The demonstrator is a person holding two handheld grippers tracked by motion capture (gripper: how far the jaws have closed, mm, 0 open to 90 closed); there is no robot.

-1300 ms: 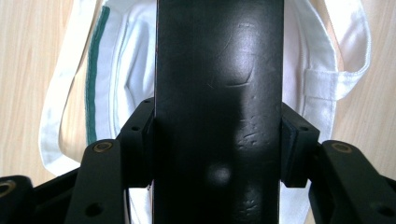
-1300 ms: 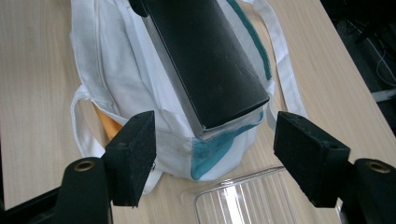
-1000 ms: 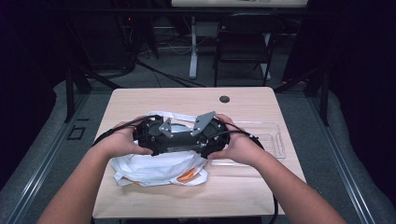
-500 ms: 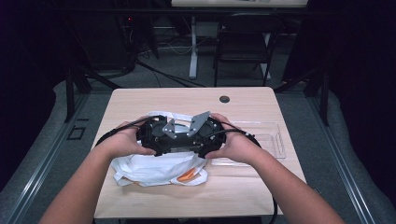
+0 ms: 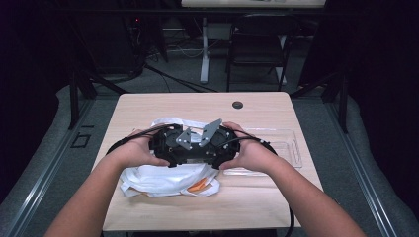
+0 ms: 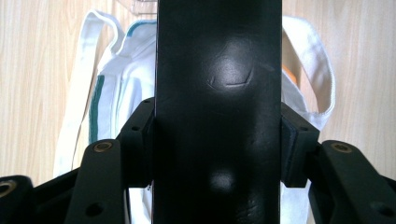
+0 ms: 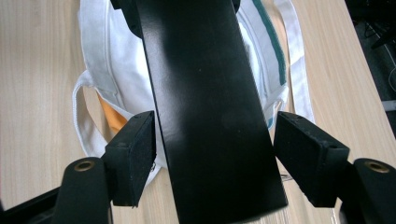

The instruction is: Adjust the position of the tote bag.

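Both hands hold the grippers nose to nose over the middle of the table (image 5: 148, 113). A flat black slab (image 6: 218, 93) runs between them. My left gripper (image 6: 218, 144) is shut on it, both pads tight against its edges. In the right gripper view the same black slab (image 7: 205, 102) lies between the jaws of my right gripper (image 7: 219, 158). There the left pad (image 7: 133, 158) sits at the slab's edge and the right pad (image 7: 308, 158) stands off it with a gap. Under the grippers lies a white cloth bag (image 5: 163, 177) with a green stripe, and something orange (image 5: 197, 185) shows at its mouth.
A clear plastic tray (image 5: 284, 143) lies on the table to the right of the hands. A small dark round hole (image 5: 237, 104) sits near the table's far edge. A chair (image 5: 257, 44) and a table leg (image 5: 203, 49) stand on the floor beyond.
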